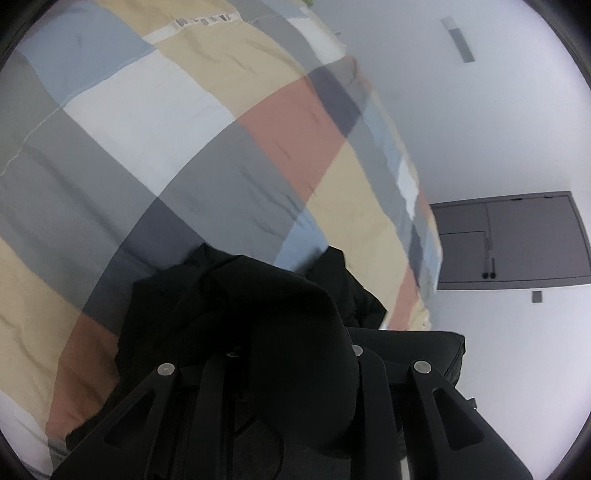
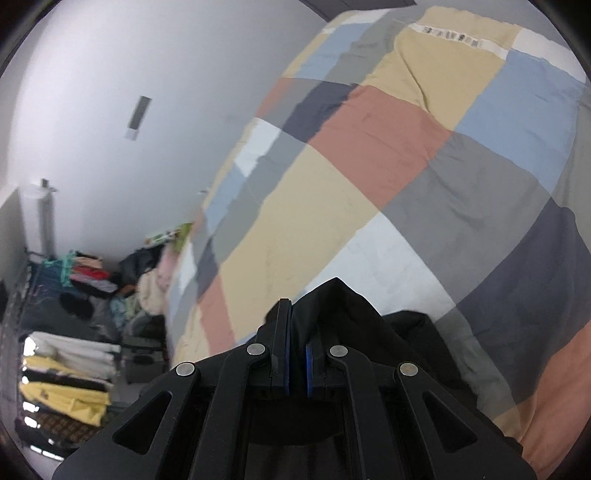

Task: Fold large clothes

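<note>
Here, both grippers — left [image 1: 291, 354] seemingly, right [image 2: 297, 332] — pinch black garment [image 2: 343, 306].

Matte black linkage arms with silver pivot screws; right gripper's [image 2: 297, 325] fingers [image 2: 282, 325] carry blue pads.

I'm seeing the patchwork duvet [image 1: 192, 140] showing big blocks of beige, grey, white, pale blue, terracotta pink and dark navy, with a white strip of dark lettering [image 1: 205, 22] at the upper left of the left view. The garment [image 1: 258, 314] I'm gripping is looking plain black, as are my left gripper [image 1: 291, 369] and right gripper [image 2: 298, 354]; blue pads [image 2: 308, 373] are lining the right one's fingers. The wall [image 1: 480, 110] is reading white, the cabinet [image 1: 517, 240] at the right grey. At the lower left of the right view, stacked clothes [image 2: 66, 384] are showing white, yellow and black.
</note>
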Demonstrator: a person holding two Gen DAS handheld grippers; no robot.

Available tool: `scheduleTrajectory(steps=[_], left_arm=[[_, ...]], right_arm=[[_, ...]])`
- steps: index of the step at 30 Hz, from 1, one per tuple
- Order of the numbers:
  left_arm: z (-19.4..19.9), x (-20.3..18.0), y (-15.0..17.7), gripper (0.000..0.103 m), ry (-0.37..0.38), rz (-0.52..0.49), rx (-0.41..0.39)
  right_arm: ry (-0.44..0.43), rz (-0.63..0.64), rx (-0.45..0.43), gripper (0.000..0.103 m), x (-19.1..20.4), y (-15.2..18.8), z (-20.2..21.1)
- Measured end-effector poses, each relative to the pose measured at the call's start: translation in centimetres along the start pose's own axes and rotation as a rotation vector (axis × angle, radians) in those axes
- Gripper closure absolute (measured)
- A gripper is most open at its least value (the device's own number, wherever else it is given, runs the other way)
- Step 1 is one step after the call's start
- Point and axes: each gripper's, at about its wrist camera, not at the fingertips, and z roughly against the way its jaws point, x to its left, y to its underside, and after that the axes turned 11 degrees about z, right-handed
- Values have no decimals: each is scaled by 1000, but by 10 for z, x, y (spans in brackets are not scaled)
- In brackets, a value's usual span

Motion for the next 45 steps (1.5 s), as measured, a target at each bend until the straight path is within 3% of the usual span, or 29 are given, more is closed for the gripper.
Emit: scheduleTrajectory(steps=[6, 15, 22, 25, 28, 30, 32, 33, 36, 39, 41, 43, 45], left_arm=[[-46, -5, -20, 81, -87, 11, 1], [-106, -7, -45, 81, -135, 6, 48], [-106, -9, -49, 81, -161, 9, 87], [-92, -10, -46, 81, -152, 10, 95], [-66, -18, -36, 78, -145, -52, 84], [-49, -25, -27, 75, -148, -103, 83], [-32, -33, -17, 73, -177, -161, 77], [-24, -39, -10, 73, -199, -209, 71], [-6, -50, 8, 67, -231, -301, 36], [9, -56, 27, 54, -263, -381, -6], [25, -58, 37, 28, -283, -431, -55], [41, -60, 42, 12, -300, -468, -134], [55, -65, 52, 6, -305, -519, -214]], right_arm=[[114, 9, 60, 100, -5, -9, -50], [178, 0, 150, 100, -36, -7, -117], [164, -1, 182, 97, -33, -9, -112], [121, 19, 201, 91, -27, -8, -99], [87, 34, 186, 78, -20, -8, -73], [60, 50, 166, 49, -9, -9, -58], [36, 91, 133, 37, 5, -11, -37], [36, 129, 119, 37, 16, -12, -25], [70, 272, 76, 31, 54, -8, 3], [89, 424, 28, 28, 93, 7, 19], [82, 484, 23, 28, 112, 19, 21], [76, 544, 12, 27, 130, 33, 22], [61, 614, -2, 26, 148, 52, 18]])
